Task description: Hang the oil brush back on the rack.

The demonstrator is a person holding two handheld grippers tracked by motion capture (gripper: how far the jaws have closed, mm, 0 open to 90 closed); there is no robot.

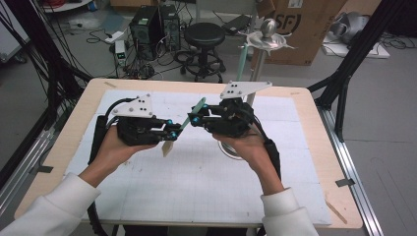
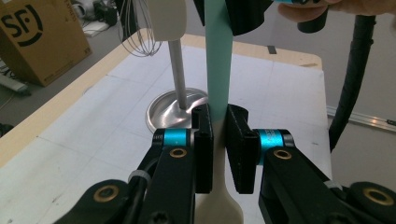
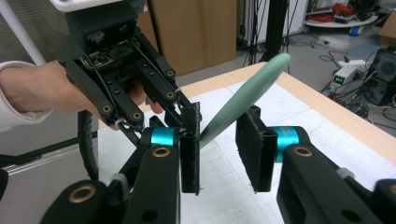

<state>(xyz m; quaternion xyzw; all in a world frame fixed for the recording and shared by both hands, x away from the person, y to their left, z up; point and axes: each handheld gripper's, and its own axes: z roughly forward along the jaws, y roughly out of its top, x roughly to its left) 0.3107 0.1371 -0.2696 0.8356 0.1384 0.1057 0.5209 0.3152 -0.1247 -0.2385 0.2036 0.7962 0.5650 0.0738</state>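
Handover step. My left gripper [image 2: 219, 140] is clamped on the spatula [image 2: 218, 70]; my right gripper [image 3: 218, 140] straddles its green handle, jaws not yet pressing. Next, I judge: close right, then release left.

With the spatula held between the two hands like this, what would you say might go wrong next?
The left tongs pinch only the spatula at its narrow neck, so it may pivot or slip. The right tongs stand apart around the green handle, not yet pressing; letting go early could drop it. The utensil stand is close behind and could get knocked.
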